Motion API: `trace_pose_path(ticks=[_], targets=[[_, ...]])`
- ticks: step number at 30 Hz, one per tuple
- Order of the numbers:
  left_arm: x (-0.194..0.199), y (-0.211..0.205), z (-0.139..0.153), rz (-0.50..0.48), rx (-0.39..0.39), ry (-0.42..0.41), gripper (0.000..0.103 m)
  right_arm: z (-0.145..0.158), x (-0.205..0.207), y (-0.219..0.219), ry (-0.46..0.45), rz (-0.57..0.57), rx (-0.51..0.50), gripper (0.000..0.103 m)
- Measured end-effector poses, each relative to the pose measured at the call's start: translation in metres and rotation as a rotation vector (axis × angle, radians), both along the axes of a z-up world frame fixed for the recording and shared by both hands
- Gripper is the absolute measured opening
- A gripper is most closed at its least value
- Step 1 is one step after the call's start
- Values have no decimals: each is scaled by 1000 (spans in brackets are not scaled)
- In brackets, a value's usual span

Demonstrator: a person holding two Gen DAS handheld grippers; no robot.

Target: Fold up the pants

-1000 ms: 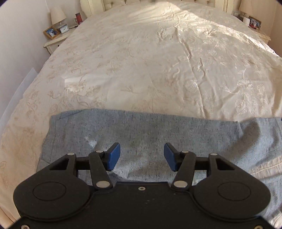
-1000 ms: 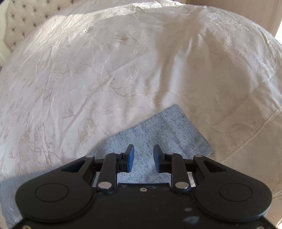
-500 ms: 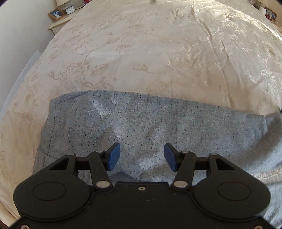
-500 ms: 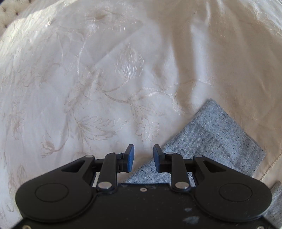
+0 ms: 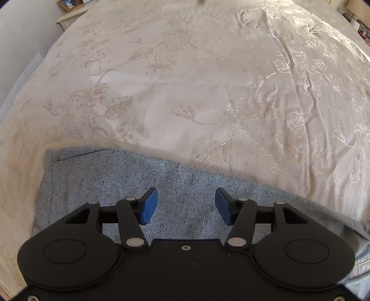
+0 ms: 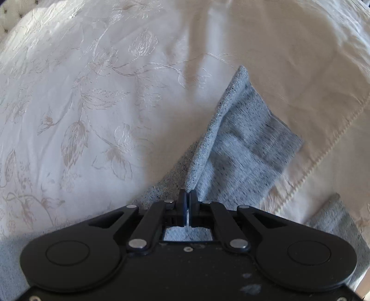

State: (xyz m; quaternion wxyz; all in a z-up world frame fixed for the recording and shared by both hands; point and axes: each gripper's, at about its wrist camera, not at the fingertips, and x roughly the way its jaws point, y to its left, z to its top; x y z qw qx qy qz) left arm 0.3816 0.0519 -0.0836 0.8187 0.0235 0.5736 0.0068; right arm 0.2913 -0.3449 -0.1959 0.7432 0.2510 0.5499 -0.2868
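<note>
Right wrist view: the right gripper (image 6: 187, 196) has just been closing, and now its 2 blue pads are pressed together on a fold of the pants (image 6: 245, 148). Before, the pads stood apart over flat grey cloth; now the cloth edge is bunched up and runs from the pads toward 1 o'clock. A 2nd bit of grey cloth shows at 4 o'clock. The gripper came down closer to the bedspread (image 6: 92, 104) & points steeply down.

Left wrist view: the left gripper (image 5: 186, 206) has its pads spread wide, same gap as before, w/ nothing between them. It hangs over the pants (image 5: 115, 176), pointing steeply down. The pants lie flat on the bedspread (image 5: 185, 81) from 9 o'clock to 4 o'clock. The gripper has slid along since before: the cloth's far edge now slopes more, and the nightstand (image 5: 69, 14) at 11 o'clock has nearly slipped out of view.
</note>
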Motion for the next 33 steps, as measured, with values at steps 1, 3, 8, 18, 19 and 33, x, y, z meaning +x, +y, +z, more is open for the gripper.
trace_pose_path(ticks=[1,3,8,18,19,33], targets=[[6,-1,-3,-4,-8,12,61,2,-9,3,-12,-5,0,1],[17,-5,-8,-7,-24,38,61,5,-27,9,-30,-15,2,1],[52,-8,-29,37,-110,158,61,9,-48,16,-48,-21,10,1],[87,-6,-63,157,-100,283,61,16,-57,15,-62,-33,27,1],[87,-8,-67,151,-80,294,61,17,-59,15,-61,-30,27,1],[77,8,-100,205,-66,359,13,27,-66,12,-52,1,41,2]])
